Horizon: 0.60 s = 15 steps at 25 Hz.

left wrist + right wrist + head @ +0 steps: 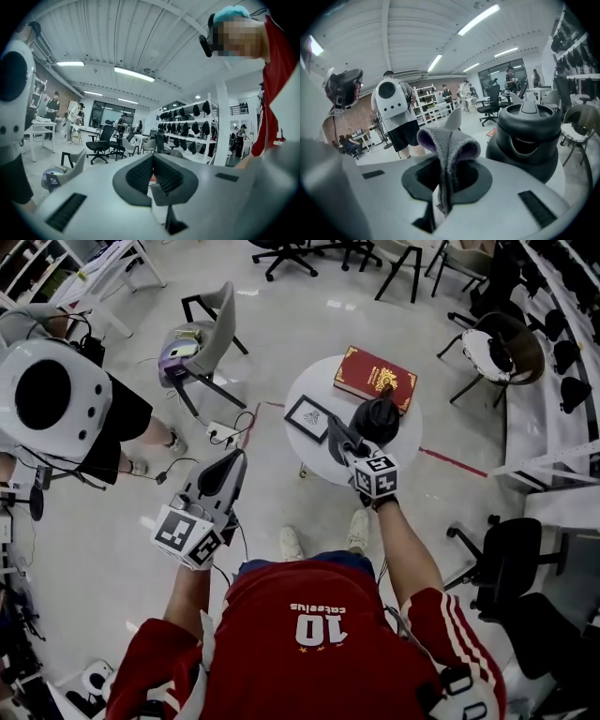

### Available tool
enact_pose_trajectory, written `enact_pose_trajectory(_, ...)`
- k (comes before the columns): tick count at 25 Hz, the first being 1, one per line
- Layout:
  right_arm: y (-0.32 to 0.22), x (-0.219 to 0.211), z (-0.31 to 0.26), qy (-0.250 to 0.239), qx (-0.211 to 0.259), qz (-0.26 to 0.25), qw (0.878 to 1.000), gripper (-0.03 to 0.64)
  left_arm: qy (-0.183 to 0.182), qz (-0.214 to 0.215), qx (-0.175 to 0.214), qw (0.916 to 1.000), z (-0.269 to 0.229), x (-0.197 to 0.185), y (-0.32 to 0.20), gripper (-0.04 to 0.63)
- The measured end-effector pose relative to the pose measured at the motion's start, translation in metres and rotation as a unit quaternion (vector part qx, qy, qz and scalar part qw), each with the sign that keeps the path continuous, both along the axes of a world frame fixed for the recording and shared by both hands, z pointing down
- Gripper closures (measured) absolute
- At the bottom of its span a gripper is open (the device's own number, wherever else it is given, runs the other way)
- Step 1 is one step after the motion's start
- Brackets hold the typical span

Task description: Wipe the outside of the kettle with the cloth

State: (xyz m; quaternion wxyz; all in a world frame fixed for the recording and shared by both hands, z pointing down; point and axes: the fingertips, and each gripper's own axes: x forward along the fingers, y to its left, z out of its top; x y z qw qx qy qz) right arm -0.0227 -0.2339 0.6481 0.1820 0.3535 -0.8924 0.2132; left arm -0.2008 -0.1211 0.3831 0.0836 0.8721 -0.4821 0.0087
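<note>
A black kettle (377, 419) stands on the small round white table (317, 451); in the right gripper view the kettle (528, 139) sits just right of my jaws. My right gripper (446, 176) is shut on a grey cloth (449, 145) whose folded end sticks up past the fingertips. Seen from the head view, the right gripper (345, 442) is held beside the kettle's left side. My left gripper (229, 465) hangs away from the table, over the floor, pointing up. In its own view the left gripper (153, 173) is shut with nothing between the jaws.
A red book (375, 378) and a framed picture (308, 417) lie on the table. A person with a white backpack (52, 395) stands at the left, near a grey chair (206, 343). Black office chairs (511, 568) stand at the right.
</note>
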Motion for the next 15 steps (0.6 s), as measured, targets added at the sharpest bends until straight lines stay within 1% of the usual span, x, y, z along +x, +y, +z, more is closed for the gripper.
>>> enact_pose_trajectory(6, 0.009, -0.002, -0.001, 0.005, 0.003, -0.014, 1.0, 0.572, 0.004, 0.007, -0.001, 1.0, 0.002, 0.006, -0.005, 0.588)
enact_pose_trajectory(11, 0.024, 0.012, 0.002, 0.011, -0.004, -0.02, 1.0, 0.572, 0.008, 0.024, 0.002, 0.9997, -0.001, 0.025, -0.017, 0.588)
enact_pose_trajectory(15, 0.042, 0.031, 0.012, 0.03, -0.012, -0.033, 0.999, 0.572, 0.01, 0.045, 0.004, 0.9989, -0.003, 0.047, -0.027, 0.588)
